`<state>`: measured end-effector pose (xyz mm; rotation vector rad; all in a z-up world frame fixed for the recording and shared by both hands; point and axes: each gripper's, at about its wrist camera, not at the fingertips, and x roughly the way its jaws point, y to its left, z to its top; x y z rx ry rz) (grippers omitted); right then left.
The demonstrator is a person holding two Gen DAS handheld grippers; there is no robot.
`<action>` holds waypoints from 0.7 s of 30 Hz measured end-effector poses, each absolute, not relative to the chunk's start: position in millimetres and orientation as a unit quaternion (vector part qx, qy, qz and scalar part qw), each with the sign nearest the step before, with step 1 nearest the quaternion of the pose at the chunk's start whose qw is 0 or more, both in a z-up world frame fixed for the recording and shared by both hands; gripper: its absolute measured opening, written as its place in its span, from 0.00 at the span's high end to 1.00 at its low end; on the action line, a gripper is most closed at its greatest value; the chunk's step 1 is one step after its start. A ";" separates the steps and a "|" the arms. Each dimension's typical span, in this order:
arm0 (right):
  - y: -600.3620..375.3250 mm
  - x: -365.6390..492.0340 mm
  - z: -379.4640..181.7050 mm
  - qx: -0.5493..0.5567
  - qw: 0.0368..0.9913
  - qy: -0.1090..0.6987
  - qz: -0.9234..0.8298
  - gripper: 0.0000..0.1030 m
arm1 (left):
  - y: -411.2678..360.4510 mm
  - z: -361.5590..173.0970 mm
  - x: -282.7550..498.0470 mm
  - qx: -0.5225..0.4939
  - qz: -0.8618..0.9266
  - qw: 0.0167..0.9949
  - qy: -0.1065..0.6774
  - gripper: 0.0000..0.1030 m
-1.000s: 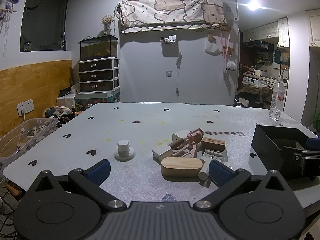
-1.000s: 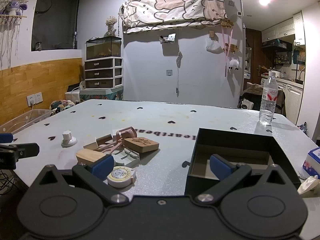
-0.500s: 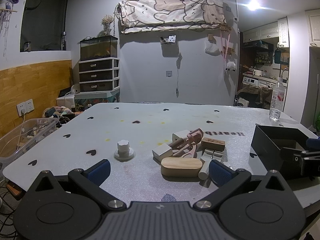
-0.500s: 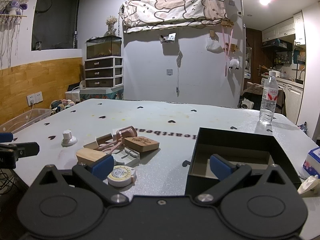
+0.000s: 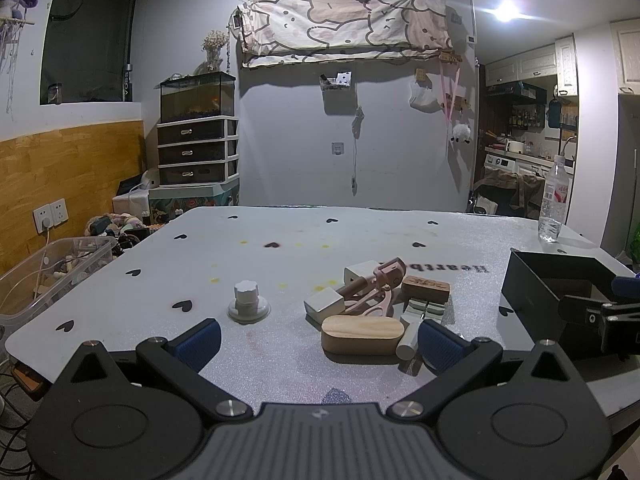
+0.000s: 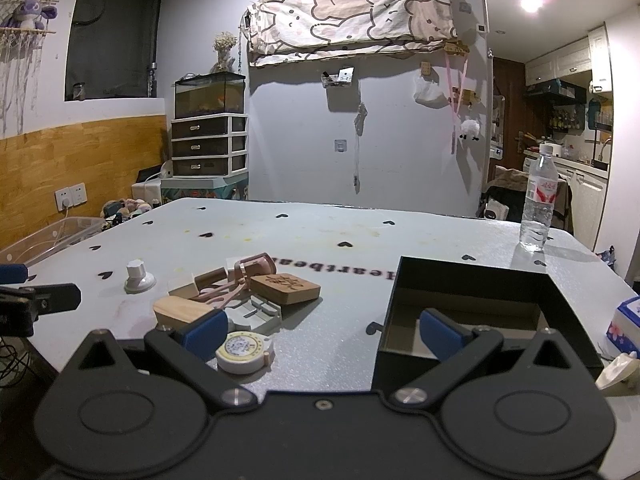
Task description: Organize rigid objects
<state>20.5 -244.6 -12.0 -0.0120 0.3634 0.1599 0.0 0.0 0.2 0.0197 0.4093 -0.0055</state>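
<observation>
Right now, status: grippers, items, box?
Left hand-held gripper open, empty. Right hand-held gripper open, empty. Wooden pieces piled on table, black box looks empty. Nothing blocking.

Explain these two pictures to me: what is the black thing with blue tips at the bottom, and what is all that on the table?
There is no robot here. A person holds two hand grippers, each carrying a wide-angle camera, one picture apiece. The black frame with blue pads is the left gripper in one view and the right gripper in the other. Both have their jaws open and hold nothing. On the grey table lies a pile: an oval wooden block, pink scissors, a carved wooden tile and a tape measure. Apart stand a white knob, an empty black box and a water bottle.
</observation>
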 end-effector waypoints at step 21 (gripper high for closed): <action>-288.7 19.6 -21.2 0.004 0.985 0.170 0.002 0.00 | 8.7 -23.9 25.5 -0.007 0.010 0.972 0.234 0.00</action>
